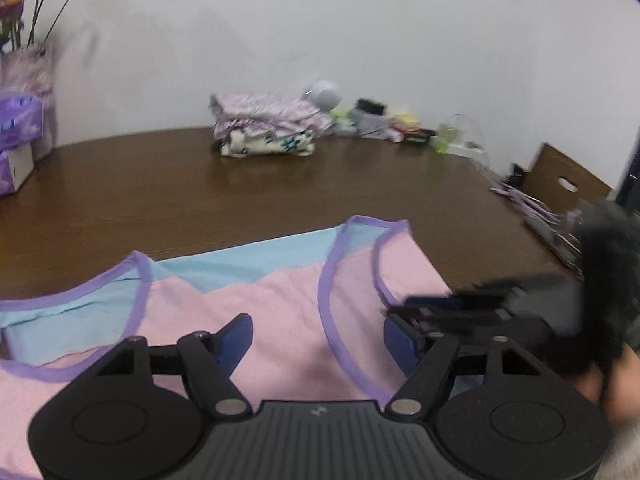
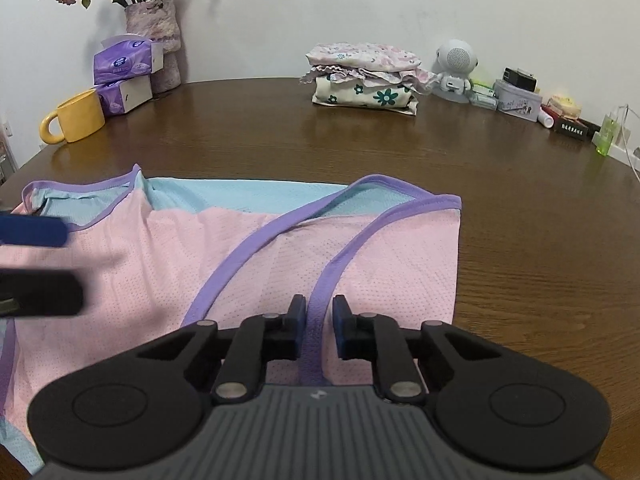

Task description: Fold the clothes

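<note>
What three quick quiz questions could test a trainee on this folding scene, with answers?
1. True or false: the yellow mug stands on the folded clothes stack.
2. What sits between the pads of the right hand-held gripper? A) sock B) purple trim C) tissue pack
3. Fill in: the left hand-held gripper above the pink vest is ___.
Key: 1 false; 2 B; 3 open.

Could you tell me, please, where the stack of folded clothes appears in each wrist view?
Left wrist view: the stack of folded clothes sits upper centre, blurred, by the wall.
Right wrist view: upper centre-right, by the wall, left of the white robot-shaped speaker.
Shared landmark: the pink garment lies in the foreground of both.
</note>
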The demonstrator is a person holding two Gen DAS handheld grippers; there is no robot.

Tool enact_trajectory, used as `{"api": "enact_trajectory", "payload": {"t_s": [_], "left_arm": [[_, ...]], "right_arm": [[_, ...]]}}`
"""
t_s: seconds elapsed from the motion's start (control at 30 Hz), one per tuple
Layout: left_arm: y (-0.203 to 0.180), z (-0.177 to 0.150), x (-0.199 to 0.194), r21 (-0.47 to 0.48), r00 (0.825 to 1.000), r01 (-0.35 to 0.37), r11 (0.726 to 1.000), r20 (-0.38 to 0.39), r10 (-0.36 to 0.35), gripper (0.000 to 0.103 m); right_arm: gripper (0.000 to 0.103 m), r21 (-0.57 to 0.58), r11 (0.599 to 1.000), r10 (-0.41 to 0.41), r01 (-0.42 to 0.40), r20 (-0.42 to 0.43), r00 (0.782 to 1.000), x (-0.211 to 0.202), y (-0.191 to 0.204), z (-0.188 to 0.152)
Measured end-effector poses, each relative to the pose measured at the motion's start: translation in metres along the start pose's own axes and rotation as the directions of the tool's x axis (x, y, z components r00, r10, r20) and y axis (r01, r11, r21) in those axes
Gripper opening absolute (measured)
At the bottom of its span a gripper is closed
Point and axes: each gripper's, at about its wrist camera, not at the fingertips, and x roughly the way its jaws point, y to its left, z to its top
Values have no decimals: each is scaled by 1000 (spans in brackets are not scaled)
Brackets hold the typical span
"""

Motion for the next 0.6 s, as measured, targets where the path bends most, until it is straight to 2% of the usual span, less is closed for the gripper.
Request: {"api": "enact_trajectory", "payload": {"t_s": [0.17,0.3,0.47,0.6], "left_arm": [[-6,-1,38,-43,999,-21,999,-37,19,66],[-5,-9,53,-45,998,-48,998,-46,46,66],[-6,-12,52,-51,997,-65,997,-40,63,67],[-6,-14,50,-62,997,-65,996,-32,63,68]], "right_arm": [[6,18,1000,1,-1,17,1000,-1,-2,-3],[4,50,998,41,-43,40,998,-9,-13,-5],[4,106,991,77,-85,81,994,-24,-40,-4],[4,170,982,56,-75,114,992,-33,-69,-6]]}}
